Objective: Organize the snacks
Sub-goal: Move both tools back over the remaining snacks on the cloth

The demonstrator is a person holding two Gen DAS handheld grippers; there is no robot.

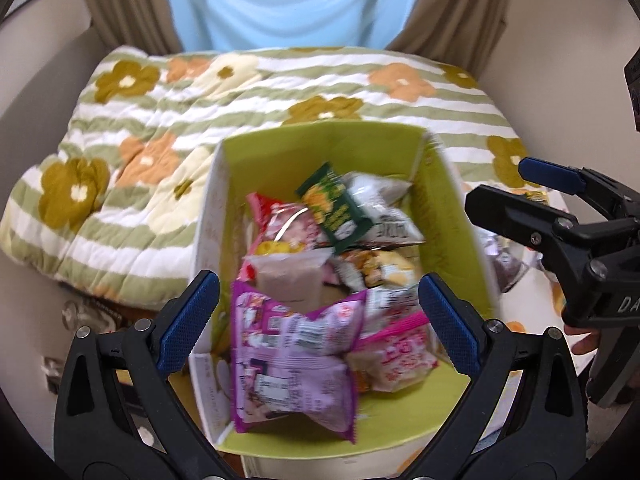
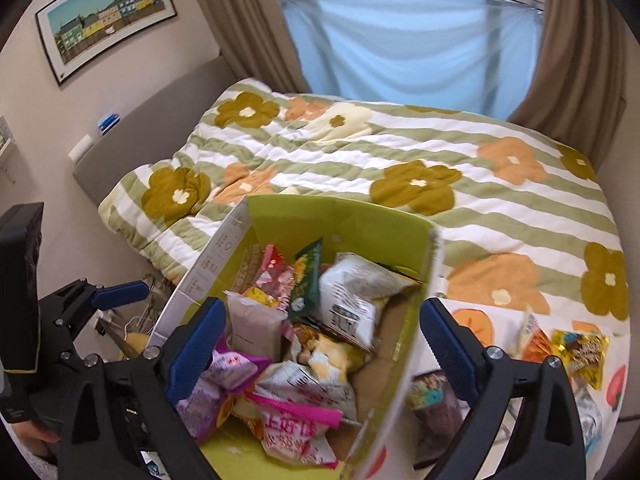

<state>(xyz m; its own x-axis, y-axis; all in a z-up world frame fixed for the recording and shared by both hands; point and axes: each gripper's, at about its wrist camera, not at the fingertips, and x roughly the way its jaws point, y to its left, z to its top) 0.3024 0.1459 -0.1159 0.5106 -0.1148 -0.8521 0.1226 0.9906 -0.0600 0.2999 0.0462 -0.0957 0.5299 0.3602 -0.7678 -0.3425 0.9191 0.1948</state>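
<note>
Working over the bed [image 2: 500, 208], we are holding both grippers above the green box [image 1: 436, 184], which is standing on the floral quilt with its long axis running away from us. The box is already holding a heap of snack packets, among them the purple packet [image 1: 292, 364] at the near end and the dark green packet [image 1: 336, 208] farther in. The left gripper [image 1: 320, 320] is hanging directly over the box, jaws spread and empty. The right gripper [image 2: 324, 344] is likewise spread wide with nothing pinched. Loose packets [image 2: 576, 352] are lying on the bed just outside the box's right wall, so we are judging the right gripper the nearer one for the next pick. That wall is standing between gripper and packets; open quilt is lying beyond them.
</note>
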